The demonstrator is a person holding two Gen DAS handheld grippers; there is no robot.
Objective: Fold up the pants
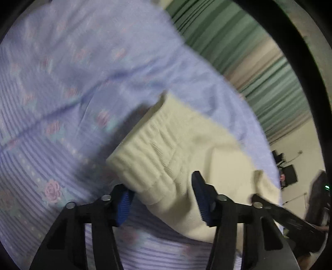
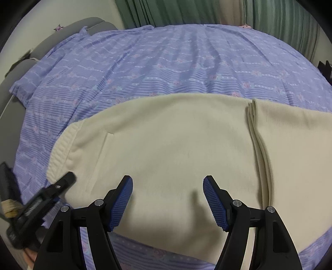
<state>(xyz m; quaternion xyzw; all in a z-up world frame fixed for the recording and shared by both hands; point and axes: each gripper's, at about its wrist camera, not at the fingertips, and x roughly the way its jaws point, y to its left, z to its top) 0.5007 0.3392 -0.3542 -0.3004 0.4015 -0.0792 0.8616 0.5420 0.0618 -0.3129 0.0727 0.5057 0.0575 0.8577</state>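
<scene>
Across the bed (image 2: 166, 68) lies a lilac sheet, striped, with rows of pink roses and small white dots; soft creases run toward the far edge. Cream pants (image 2: 170, 149) spread flat on the near half of it, already doubled over: the leg ends lie stacked in a layered edge to the right, the ribbed waistband (image 2: 60, 149) to the left, a pocket slit just inside it.

Right claw (image 2: 168, 199): fingers apart, blue ribbed pads facing each other, nothing between them. It hovers low over the near middle of the pants, casting a small shadow on the cloth; whether the tips touch the fabric cannot be told.

Left claw (image 1: 161, 197): jaws part-way apart, straddling the corner of the waistband (image 1: 153, 157). The left pad (image 1: 124, 203) sits right against the ribbed edge, the right one rests over the cloth; a firm pinch is not shown. Left-wrist view is motion-blurred. From the right wrist the same claw (image 2: 62, 184) appears as a black tip at the waistband's near corner.

Room: green pleated curtains (image 2: 276, 18) behind the bed, a beige panel among them. Grey padded headboard (image 2: 68, 33) at the far left, with the sheet's edge bunched against it. Pale wall and floor beyond the bed's right side, some dark gear (image 1: 288, 172) standing there, too small to identify.
</scene>
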